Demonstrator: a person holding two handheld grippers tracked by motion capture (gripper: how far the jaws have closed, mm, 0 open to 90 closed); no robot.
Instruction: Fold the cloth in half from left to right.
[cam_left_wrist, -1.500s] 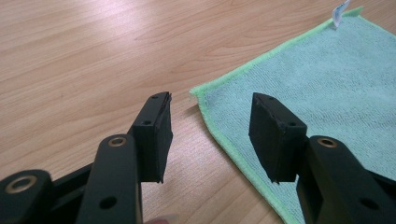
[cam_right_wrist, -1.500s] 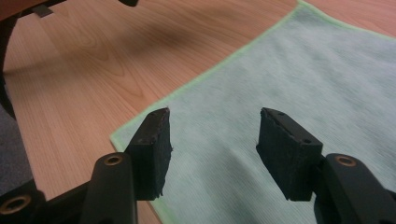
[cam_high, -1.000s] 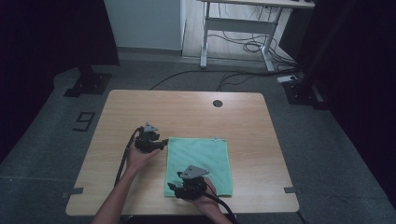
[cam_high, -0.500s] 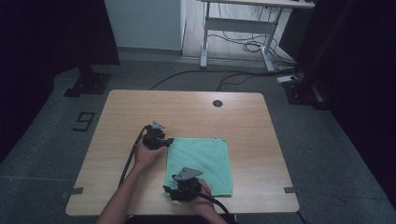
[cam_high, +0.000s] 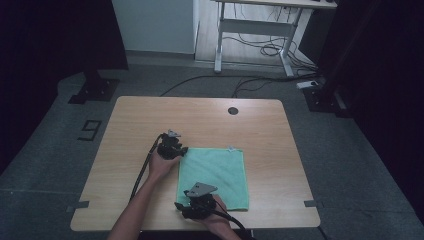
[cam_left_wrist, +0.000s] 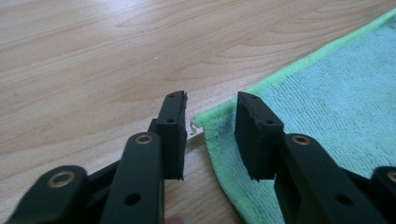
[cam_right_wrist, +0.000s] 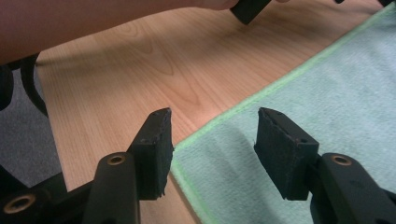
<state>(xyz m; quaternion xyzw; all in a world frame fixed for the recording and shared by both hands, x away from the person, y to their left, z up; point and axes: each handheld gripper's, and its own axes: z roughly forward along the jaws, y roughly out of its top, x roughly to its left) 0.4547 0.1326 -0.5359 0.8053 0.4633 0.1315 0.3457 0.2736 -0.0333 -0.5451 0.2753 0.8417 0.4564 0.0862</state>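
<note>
we have brought our left tool (cam_left_wrist: 210, 119), jaws spread, to the green cloth's (cam_high: 215, 172) far-left corner, our right tool (cam_right_wrist: 212, 140) gaping astride its near-left corner, so both pinches seem next.

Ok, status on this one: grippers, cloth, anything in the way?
Left gripper open at the cloth's far left corner. Right gripper open at its near left corner. Cloth flat on the table. Nothing in the way.

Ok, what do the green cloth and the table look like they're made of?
The cloth looks like microfibre or terry: a soft, matte, looped pile with a brighter green stitched hem along its edges, lying flat. The table shows pale wood grain with a smooth, slightly glossy surface, so it may be laminate or veneer rather than solid wood; the pictures leave that open.
</note>
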